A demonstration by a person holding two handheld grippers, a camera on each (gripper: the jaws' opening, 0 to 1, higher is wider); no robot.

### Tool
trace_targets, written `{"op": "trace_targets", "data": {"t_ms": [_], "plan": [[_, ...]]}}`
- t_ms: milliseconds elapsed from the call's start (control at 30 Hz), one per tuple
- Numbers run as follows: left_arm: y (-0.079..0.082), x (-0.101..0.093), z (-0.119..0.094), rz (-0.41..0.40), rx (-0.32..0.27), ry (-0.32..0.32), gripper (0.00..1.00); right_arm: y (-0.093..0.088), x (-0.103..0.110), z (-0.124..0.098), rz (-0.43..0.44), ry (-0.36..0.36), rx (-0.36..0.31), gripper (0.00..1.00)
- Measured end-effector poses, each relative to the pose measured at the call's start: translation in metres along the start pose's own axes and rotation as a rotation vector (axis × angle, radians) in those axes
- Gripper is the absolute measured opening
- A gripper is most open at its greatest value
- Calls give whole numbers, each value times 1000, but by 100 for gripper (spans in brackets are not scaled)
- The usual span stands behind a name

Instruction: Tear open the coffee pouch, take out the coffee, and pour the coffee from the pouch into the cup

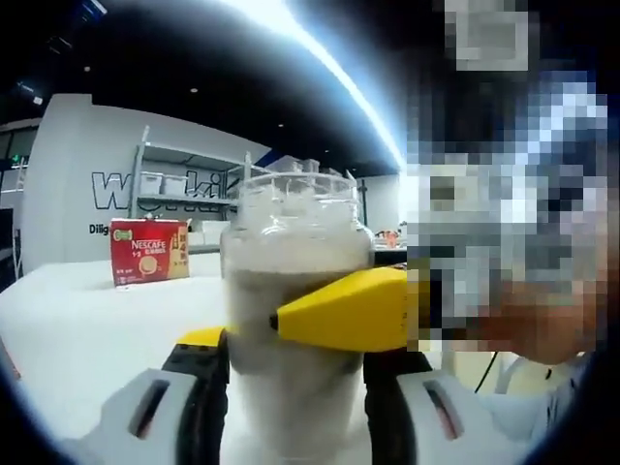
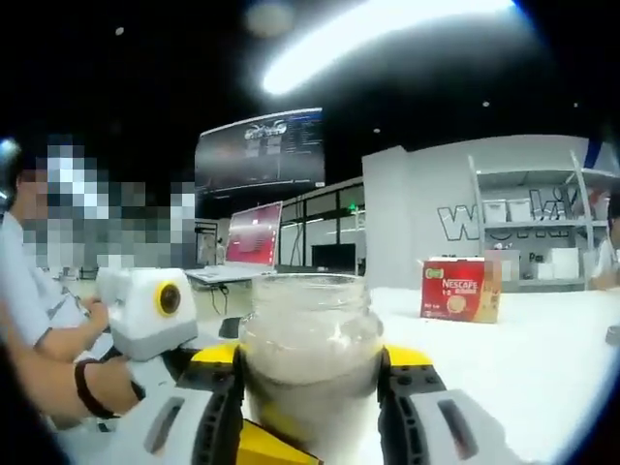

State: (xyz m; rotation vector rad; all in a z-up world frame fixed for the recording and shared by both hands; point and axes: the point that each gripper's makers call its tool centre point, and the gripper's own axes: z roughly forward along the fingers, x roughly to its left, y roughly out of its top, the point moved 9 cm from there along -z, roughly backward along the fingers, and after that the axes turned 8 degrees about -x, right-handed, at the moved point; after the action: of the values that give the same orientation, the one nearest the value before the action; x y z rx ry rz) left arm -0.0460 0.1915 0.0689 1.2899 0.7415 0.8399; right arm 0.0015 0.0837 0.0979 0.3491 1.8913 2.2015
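Glass jar (image 1: 295, 320) holds pale brown coffee, foam-topped | left gripper (image 1: 295, 407) and right gripper (image 2: 310, 412) both clamp its sides | red Nescafe box (image 1: 148, 251) behind on white table (image 1: 77, 329)

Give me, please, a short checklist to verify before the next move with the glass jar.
1. Clear glass jar with a pale, cloudy filling sits between the left gripper's jaws, pads against the glass: ok.
2. Same jar sits between the right gripper's jaws: ok.
3. Jar is upright, filling level: ok.
4. Jar bottom rests on the white table or is lifted: cannot tell, the bottom is hidden.
5. Red Nescafe carton stands on the table, well apart from the jar: ok.
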Motion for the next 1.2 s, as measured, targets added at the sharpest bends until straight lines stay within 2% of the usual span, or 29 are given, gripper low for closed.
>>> {"op": "trace_targets", "data": {"t_ms": [100, 133, 167, 267, 367, 433, 600, 733, 833, 900, 1033, 1200], "plan": [[2, 1, -5, 1, -13, -21, 57, 0, -7, 0, -4, -9, -6, 55], [3, 6, -6, -4, -21, -25, 56, 0, -13, 2, 8, -6, -13, 56], [5, 8, -10, -9, -34, -33, 56, 3, -4, -2, 24, 6, -34, 56], [13, 8, -19, -10, -66, -49, 54, 8, -12, -5, 32, 7, -63, 62], [17, 10, -26, 10, -56, -46, 56, 10, -11, -11, 24, 16, -66, 64], [18, 12, -33, 57, -28, -40, 57, 9, -9, -16, 17, 24, -61, 65], [17, 13, -53, 111, -7, -51, 56, 3, -4, -34, 4, 42, -75, 65], [12, 22, -69, 131, 4, -7, 54, -3, -4, -41, -13, 34, -83, 64], [9, 35, -74, 91, -15, 54, 51, -10, 0, -39, -18, 23, -67, 64], [9, 42, -74, 65, -39, 97, 49, -13, 3, -34, -21, 28, -57, 63], [11, 48, -66, 70, -49, 111, 49, -16, 8, -25, -71, 28, -39, 60], [12, 59, -57, 67, -59, 146, 48, -15, 6, -17, -92, 27, -35, 59]]}}
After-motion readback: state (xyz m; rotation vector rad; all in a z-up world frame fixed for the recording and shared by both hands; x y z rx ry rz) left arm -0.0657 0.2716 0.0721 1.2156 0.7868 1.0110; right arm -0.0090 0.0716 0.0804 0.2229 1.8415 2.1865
